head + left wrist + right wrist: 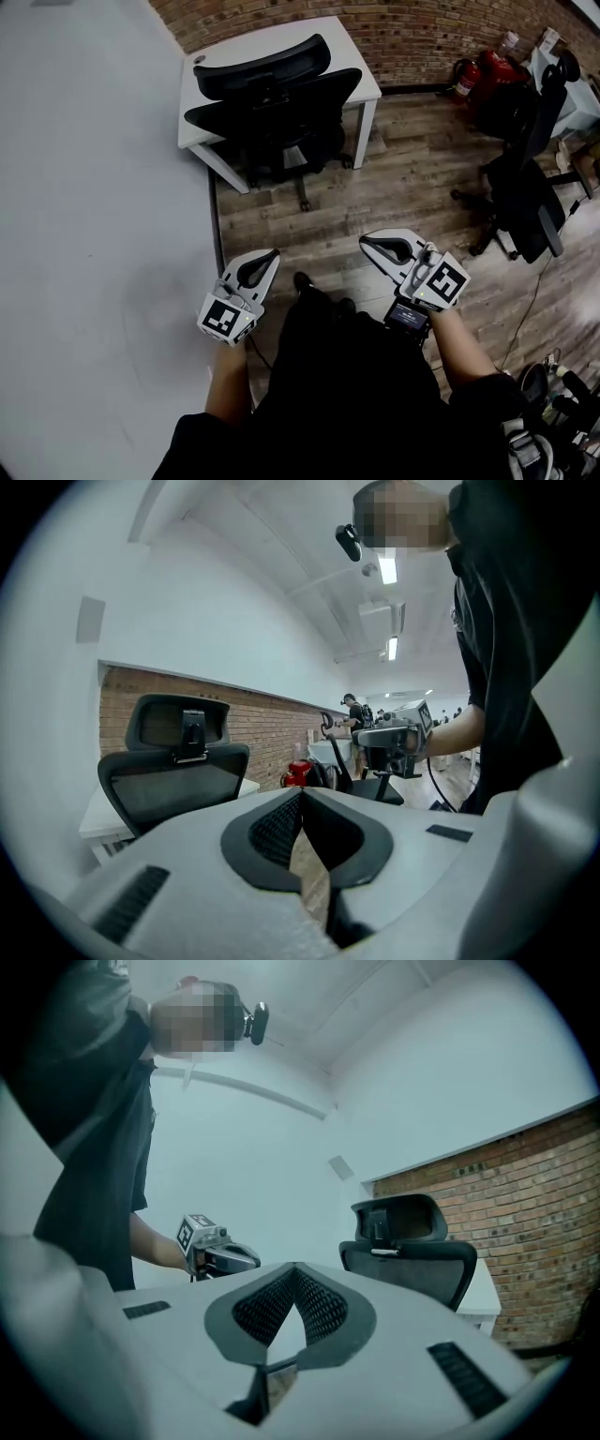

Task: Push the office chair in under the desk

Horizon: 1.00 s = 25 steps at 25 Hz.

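The floor (412, 169) is grey-brown wood plank. A red brick wall (422, 37) runs along the far side, and a plain pale wall (94, 187) closes the left.

The white bench (347, 47) stands in the far left corner, with its left side at the pale wall and its back at the brick. The black office chair (272, 103) is at the bench's near edge, facing it. From above, its headrest and mesh back overlap the bench top, while its star base and castors rest on the planks just on the near side.

Open floor lies between the chair and the person, who stands well apart from it on the near side. A second black chair (525, 187) stands to the right. Red fire extinguishers (473, 80) stand by the brick wall at the far right, and cables (553, 394) lie at the near right.

The left tool (267, 258) and the right tool (375, 246) are held side by side in front of the person, both pointing toward the chair and clear of it. Each has its jaws closed together with nothing between them. The left gripper view shows the left tool's dark pads (281, 827) meeting, and the right gripper view shows the same for the right tool's.
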Each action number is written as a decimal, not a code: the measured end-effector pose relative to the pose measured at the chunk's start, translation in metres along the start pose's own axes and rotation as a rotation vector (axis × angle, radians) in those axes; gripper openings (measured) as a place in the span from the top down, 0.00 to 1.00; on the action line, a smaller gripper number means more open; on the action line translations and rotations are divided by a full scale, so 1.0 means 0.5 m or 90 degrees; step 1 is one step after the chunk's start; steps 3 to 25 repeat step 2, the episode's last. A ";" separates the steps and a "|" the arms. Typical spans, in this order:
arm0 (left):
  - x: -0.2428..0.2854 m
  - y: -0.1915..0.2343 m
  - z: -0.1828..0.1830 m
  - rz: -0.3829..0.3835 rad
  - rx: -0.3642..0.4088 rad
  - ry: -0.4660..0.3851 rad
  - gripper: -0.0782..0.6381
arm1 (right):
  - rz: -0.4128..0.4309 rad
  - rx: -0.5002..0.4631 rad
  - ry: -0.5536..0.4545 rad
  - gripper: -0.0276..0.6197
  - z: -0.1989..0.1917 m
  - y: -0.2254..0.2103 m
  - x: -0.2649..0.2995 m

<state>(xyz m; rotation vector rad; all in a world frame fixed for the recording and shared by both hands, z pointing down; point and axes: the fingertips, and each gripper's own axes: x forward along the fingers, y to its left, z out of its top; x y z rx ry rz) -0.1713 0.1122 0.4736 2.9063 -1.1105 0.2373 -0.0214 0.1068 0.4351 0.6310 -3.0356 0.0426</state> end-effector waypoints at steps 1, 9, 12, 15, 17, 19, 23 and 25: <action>-0.002 -0.016 -0.008 -0.001 0.000 0.003 0.87 | -0.001 0.002 -0.001 0.95 -0.011 0.004 -0.011; -0.005 -0.032 -0.017 -0.002 -0.001 0.007 0.87 | -0.001 0.004 -0.001 0.95 -0.021 0.008 -0.022; -0.005 -0.032 -0.017 -0.002 -0.001 0.007 0.87 | -0.001 0.004 -0.001 0.95 -0.021 0.008 -0.022; -0.005 -0.032 -0.017 -0.002 -0.001 0.007 0.87 | -0.001 0.004 -0.001 0.95 -0.021 0.008 -0.022; -0.005 -0.032 -0.017 -0.002 -0.001 0.007 0.87 | -0.001 0.004 -0.001 0.95 -0.021 0.008 -0.022; -0.005 -0.032 -0.017 -0.002 -0.001 0.007 0.87 | -0.001 0.004 -0.001 0.95 -0.021 0.008 -0.022; -0.005 -0.032 -0.017 -0.002 -0.001 0.007 0.87 | -0.001 0.004 -0.001 0.95 -0.021 0.008 -0.022; -0.005 -0.032 -0.017 -0.002 -0.001 0.007 0.87 | -0.001 0.004 -0.001 0.95 -0.021 0.008 -0.022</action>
